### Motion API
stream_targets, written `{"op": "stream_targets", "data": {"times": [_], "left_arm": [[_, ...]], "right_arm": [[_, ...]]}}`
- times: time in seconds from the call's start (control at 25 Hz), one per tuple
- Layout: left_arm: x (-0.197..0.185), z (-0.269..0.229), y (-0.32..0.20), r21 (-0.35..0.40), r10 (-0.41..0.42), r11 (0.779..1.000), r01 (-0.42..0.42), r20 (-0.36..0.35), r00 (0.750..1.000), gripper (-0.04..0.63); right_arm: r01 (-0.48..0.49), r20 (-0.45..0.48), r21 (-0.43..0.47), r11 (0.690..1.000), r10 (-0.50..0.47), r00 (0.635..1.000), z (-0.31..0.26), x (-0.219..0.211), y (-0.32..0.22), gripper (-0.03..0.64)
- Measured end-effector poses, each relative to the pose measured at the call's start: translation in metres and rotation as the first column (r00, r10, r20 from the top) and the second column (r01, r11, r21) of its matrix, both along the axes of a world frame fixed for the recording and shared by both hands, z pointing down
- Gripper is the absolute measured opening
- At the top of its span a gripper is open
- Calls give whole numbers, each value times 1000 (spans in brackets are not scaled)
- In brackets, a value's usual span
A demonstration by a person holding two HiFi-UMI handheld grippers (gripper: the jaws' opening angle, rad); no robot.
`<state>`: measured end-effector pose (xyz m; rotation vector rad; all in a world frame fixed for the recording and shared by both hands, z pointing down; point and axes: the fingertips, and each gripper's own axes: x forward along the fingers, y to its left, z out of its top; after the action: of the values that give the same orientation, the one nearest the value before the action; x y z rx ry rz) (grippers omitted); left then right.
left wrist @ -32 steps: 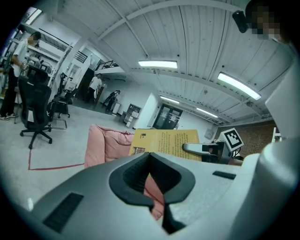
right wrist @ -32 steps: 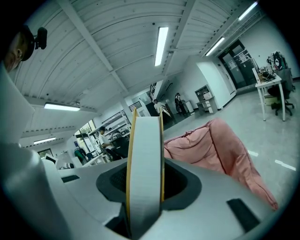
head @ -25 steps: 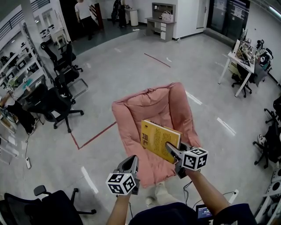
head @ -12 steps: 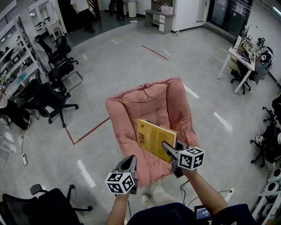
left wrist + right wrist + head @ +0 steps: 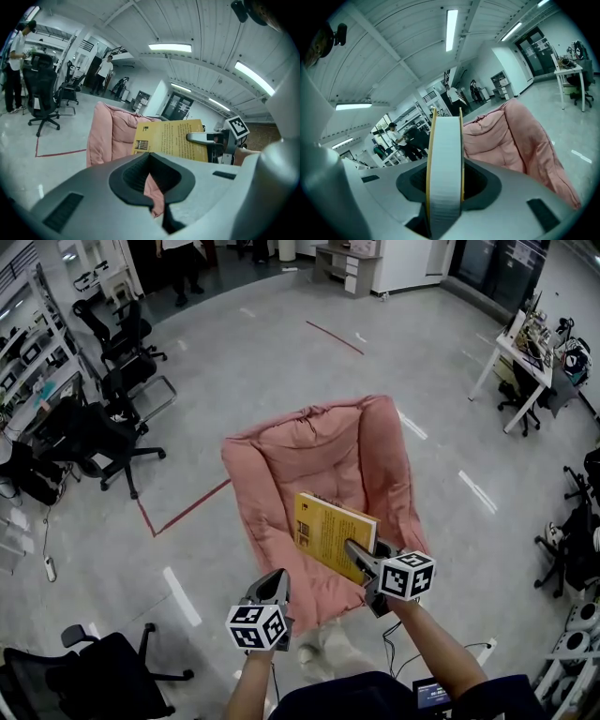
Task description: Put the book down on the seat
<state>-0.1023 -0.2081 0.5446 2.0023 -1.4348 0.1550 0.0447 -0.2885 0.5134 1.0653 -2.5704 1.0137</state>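
Two hand-held grippers point forward and a little downward at a pink chair. The right gripper is clamped on a yellow book. In the right gripper view the book's pale page edge stands upright between the two jaws and fills the gap, with a yellow cover against each pad. From that grip the book reaches ahead and to the left of the right gripper, tilted, its printed cover turned toward the left gripper. It hangs over the seat of the chair, in front of the padded back. Whether its lower edge touches the cushion cannot be told, since the left gripper's own body hides that edge in the left gripper view.

The left gripper sits to the left of the right one, well apart from it and a little nearer the person, just short of the chair's front edge. Its jaws are drawn close, with only a thin sliver of pink cushion showing between them, and they hold nothing.

Beyond the right gripper the chair's thick side roll rises on the right. Far off to the left of the left gripper stand black office chairs. A red line runs across the grey floor between them and the pink chair. Well ahead and to the right of the right gripper is a white desk.
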Motion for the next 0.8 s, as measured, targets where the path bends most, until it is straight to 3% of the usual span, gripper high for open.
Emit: {"op": "stream_targets", "data": {"times": [0.8], "left_arm": [[9, 49, -7, -84, -11, 996, 10, -14, 1000, 5]], "right_arm": [[3, -25, -144, 990, -7, 1000, 64, -5, -9, 152]]}}
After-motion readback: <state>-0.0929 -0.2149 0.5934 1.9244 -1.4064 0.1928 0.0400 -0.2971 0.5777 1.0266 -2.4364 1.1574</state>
